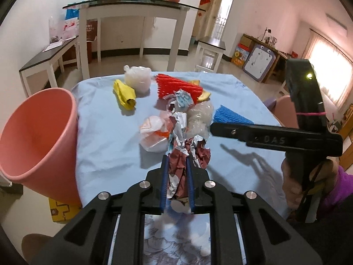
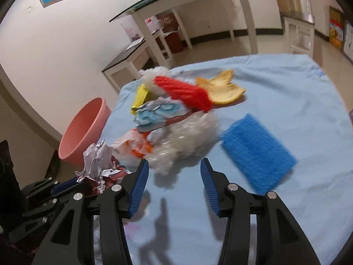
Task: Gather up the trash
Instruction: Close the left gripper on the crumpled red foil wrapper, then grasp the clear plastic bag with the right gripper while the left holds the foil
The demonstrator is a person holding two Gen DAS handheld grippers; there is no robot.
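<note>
My left gripper (image 1: 177, 161) is shut on a crumpled red-and-white paper (image 1: 187, 154), held above the blue tablecloth (image 1: 106, 137); the paper also shows in the right wrist view (image 2: 99, 165). A pink bin (image 1: 37, 137) stands tilted at the table's left edge, and it shows in the right wrist view (image 2: 83, 130) too. My right gripper (image 2: 174, 165) is open and empty, just in front of a clear plastic wad (image 2: 187, 141). It also shows at the right of the left wrist view (image 1: 213, 128), side on. More trash lies behind: a white-and-orange bag (image 1: 154, 134), blue-printed paper (image 2: 156, 114).
A red foam net (image 2: 185, 92), orange peel (image 2: 222, 88), a yellow wrapper (image 1: 124, 95), a white bag (image 1: 138, 78) and a blue foam net (image 2: 258, 152) lie on the table. White side tables (image 1: 132, 22) stand behind. A person's hand (image 1: 297, 183) holds the right gripper.
</note>
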